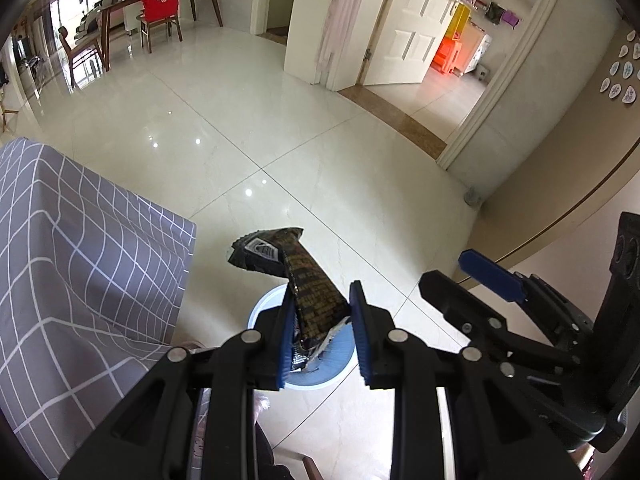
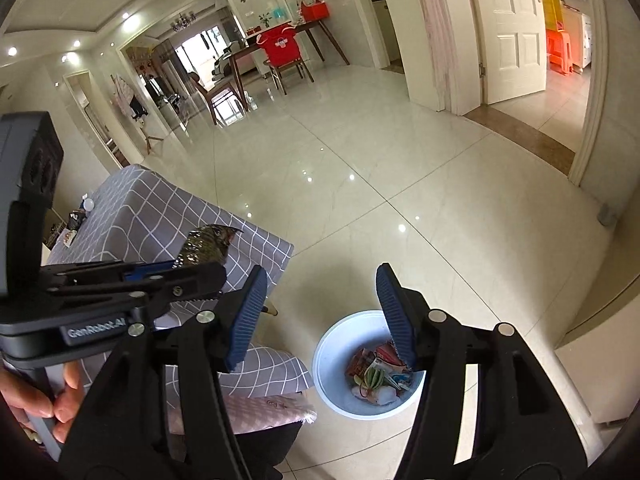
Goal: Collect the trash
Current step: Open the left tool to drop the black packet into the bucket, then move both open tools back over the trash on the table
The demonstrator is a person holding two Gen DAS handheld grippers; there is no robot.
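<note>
Now left gripper (image 1: 322, 332) clenched on wrapper (image 1: 308, 280): dark, glossy, crinkled snack packet, black with gold print, white label patch at its far end, torn silvery edge at the near end between the blue pads (image 1: 285, 336). Long axis runs along the fingers, pointing forward and away from the gripper, far end kinked over to the left. Wrapper sits directly above bin (image 1: 260, 308), a pale blue-white round tub on the tiled floor (image 1: 240, 128) below the fingertips. Right gripper (image 2: 322, 312) released, jaws wide apart, nothing between them; bin (image 2: 336, 352) under and just ahead of its right finger, already holding mixed colourful scraps (image 2: 378, 374). From the right wrist view, wrapper (image 2: 208, 246) sticks out past the left gripper, off to the left. Grey checked tablecloth (image 1: 80, 248) left of both grippers. A hand (image 2: 48, 396) grips the left gripper's handle.
</note>
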